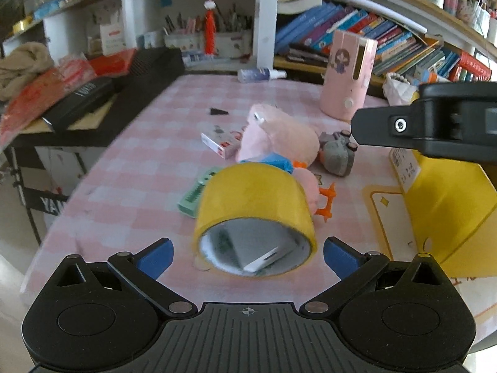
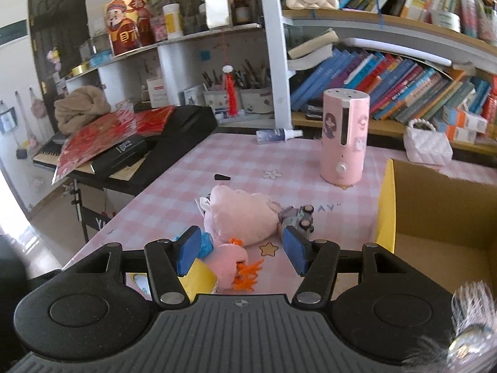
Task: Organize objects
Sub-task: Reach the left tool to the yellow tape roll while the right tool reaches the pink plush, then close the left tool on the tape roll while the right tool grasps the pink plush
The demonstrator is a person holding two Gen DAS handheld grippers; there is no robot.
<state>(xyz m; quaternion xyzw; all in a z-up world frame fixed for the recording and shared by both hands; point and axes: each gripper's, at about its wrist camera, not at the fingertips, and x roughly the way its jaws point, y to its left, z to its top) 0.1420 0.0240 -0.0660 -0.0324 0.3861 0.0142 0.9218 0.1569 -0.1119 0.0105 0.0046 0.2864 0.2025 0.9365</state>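
Pink checked table (image 1: 130, 186) below bookshelves | left gripper (image 1: 248, 256) spread wide, empty, tape roll (image 1: 254, 214) lying between its fingers | plush pig (image 2: 242, 217) mid-table | right gripper (image 2: 240, 248) open, empty, beside yellow box (image 2: 435, 214)

Pink-and-white checked tablecloth (image 1: 130, 186); yellow tape roll (image 1: 254, 214); pink plush toy (image 2: 242, 217) with orange feet; grey toy car (image 1: 337, 155); pink humidifier (image 2: 344, 136) near far edge; yellow box (image 1: 447, 214); blue pads (image 2: 189, 248).
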